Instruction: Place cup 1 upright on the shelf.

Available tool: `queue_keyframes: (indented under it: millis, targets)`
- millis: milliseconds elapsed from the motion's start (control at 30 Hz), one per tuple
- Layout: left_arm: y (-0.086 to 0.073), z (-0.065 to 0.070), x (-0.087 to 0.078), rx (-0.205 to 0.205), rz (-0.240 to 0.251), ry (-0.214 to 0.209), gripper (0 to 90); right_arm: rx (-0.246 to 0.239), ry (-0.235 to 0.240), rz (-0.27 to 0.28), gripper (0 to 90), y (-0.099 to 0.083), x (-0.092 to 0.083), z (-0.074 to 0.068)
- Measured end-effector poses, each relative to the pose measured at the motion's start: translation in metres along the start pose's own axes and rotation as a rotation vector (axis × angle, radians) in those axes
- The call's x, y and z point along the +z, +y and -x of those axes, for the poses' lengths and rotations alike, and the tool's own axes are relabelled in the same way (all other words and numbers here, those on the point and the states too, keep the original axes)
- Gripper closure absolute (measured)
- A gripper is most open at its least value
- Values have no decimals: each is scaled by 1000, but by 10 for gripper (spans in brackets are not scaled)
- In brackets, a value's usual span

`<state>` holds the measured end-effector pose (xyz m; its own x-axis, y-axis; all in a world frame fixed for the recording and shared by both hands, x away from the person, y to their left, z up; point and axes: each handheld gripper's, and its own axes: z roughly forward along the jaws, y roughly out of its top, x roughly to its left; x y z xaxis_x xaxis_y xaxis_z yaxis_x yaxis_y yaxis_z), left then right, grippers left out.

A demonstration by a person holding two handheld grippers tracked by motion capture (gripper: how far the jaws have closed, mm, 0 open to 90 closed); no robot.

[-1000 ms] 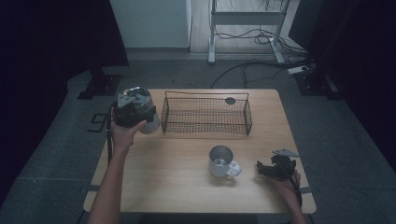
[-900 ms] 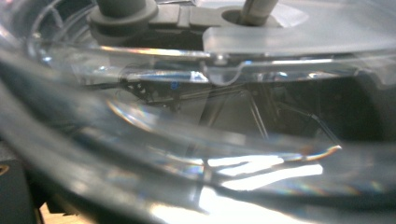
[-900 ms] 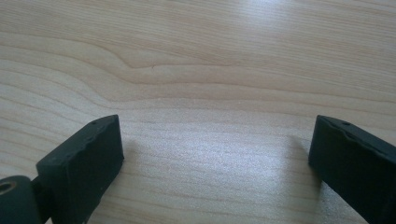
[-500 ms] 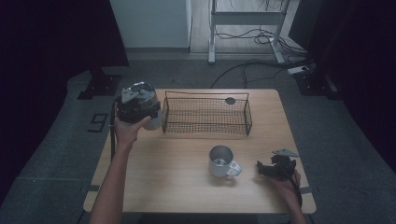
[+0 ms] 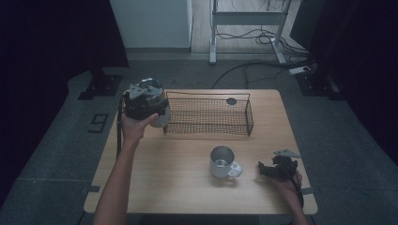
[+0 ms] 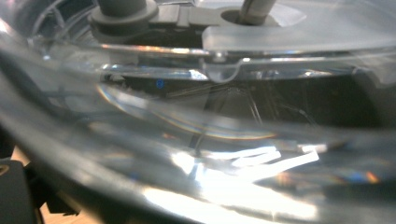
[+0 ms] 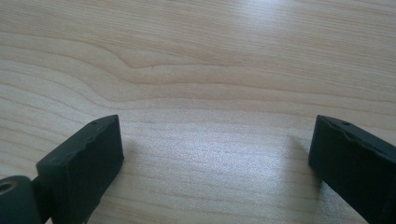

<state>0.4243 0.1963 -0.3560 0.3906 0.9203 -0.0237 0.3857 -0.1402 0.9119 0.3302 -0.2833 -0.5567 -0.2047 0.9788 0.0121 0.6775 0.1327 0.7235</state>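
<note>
Wire basket [image 5: 209,115] at the back of the bench [image 5: 178,187] is the landmark: black mesh, long rectangular, w/ a small dark round disc [image 5: 231,101] at its far rim; can't tell if it's inside or on the rim. Left gripper [image 5: 146,99] is up at the basket's left end, jaws clamped on a clear glass-like vessel [image 5: 163,118], which hangs just beside that end wall, off the bench. In the left gripper view the vessel [image 6: 201,140] is curved, glossy, see-thru, nothing visible inside. In front of the basket, a metal mug [image 5: 223,161], cylindrical, handle to the right, looks empty. Right gripper [image 5: 277,168] rests right of the mug, jaws released, wide apart over bare pale woodgrain
</note>
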Motion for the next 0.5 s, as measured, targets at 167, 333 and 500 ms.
queue_keyframes:
  millis: [167,333,500]
  targets:
    - [3,4,2,3,6,-8,41,0,0,0,28,0,0,0]
    - [4,8,6,8,3,-14,41,0,0,0,27,0,0,0]
    - [4,13,10,15,-4,-17,41,0,0,0,27,0,0,0]
